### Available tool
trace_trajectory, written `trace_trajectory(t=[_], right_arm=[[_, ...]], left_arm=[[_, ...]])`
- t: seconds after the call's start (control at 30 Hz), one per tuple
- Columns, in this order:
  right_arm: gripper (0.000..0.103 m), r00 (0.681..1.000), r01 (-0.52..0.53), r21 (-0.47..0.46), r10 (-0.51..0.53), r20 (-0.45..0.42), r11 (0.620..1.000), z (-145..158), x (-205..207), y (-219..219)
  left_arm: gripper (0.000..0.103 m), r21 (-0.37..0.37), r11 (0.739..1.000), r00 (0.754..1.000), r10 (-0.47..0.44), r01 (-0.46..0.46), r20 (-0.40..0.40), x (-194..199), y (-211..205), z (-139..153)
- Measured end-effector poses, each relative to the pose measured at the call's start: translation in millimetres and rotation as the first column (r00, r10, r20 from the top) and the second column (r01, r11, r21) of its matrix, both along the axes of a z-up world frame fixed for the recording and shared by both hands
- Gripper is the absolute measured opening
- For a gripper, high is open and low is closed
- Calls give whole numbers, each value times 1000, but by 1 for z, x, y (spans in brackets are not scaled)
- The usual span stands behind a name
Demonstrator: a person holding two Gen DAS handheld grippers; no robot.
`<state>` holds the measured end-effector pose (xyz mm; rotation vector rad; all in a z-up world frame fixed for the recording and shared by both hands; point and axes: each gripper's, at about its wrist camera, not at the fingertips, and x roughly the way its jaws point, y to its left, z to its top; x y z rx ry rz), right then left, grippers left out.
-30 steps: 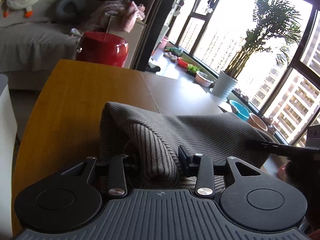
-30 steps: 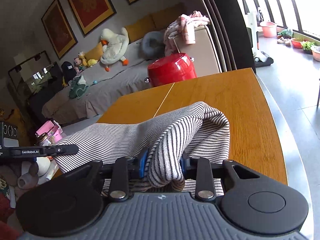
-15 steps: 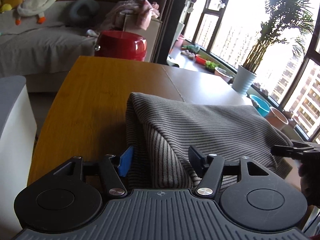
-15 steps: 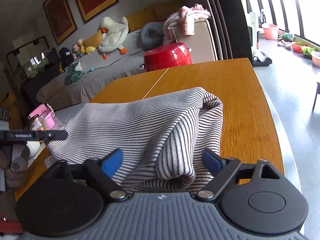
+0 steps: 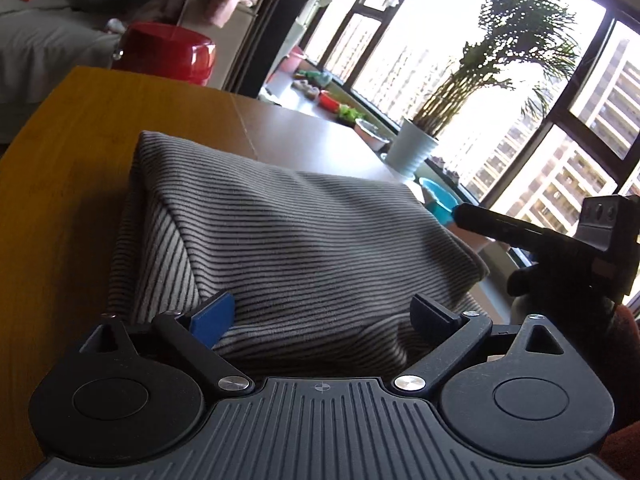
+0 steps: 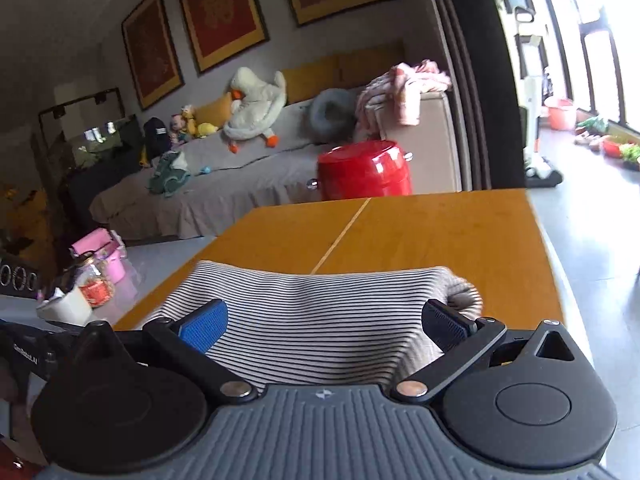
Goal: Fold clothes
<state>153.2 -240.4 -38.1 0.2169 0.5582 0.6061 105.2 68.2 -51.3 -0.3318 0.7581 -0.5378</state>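
A: How is the left claw?
B: Spread wide, nothing pinched; the folded striped garment lies between its fingers on the wooden counter.
A: The right claw?
B: Also splayed wide, straddling the garment's near edge without gripping it. The cloth rests at the counter's near end.

left gripper: jaws now spread wide, cloth released | right gripper: likewise spread, no longer pinching | striped garment: now lies flatter, folded on table
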Motion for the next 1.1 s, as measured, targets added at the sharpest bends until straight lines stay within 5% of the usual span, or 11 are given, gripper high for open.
trace_trajectory(t=[0.1, 0.4, 0.6, 0.8, 0.97, 1.1], right_arm=[[103, 993, 26, 88, -16, -114, 996, -26, 22, 2], [103, 994, 26, 181, -6, -111, 983, -36, -10, -3], [103, 993, -49, 166, 66, -102, 985, -35, -46, 26], [103, 997, -66, 45, 67, -29, 997, -14, -53, 31], [103, 998, -53, -69, 56, 41, 996, 7, -53, 27], [103, 994, 51, -328, -17, 106, 943, 5, -29, 27]], left_arm=[[102, -19, 1000, 1000, -5, 5, 4, 10, 3, -3], [103, -108, 992, 997, 66, -69, -31, 77, 18, -9], [103, -13, 999, 998, 52, -52, 26, 111, -4, -9], [103, -6, 999, 999, 41, -42, -12, 118, -4, -1], [103, -39, 998, 999, 48, -48, -2, 81, 7, 20], [103, -122, 990, 997, -72, 71, -1, 49, -10, 28]])
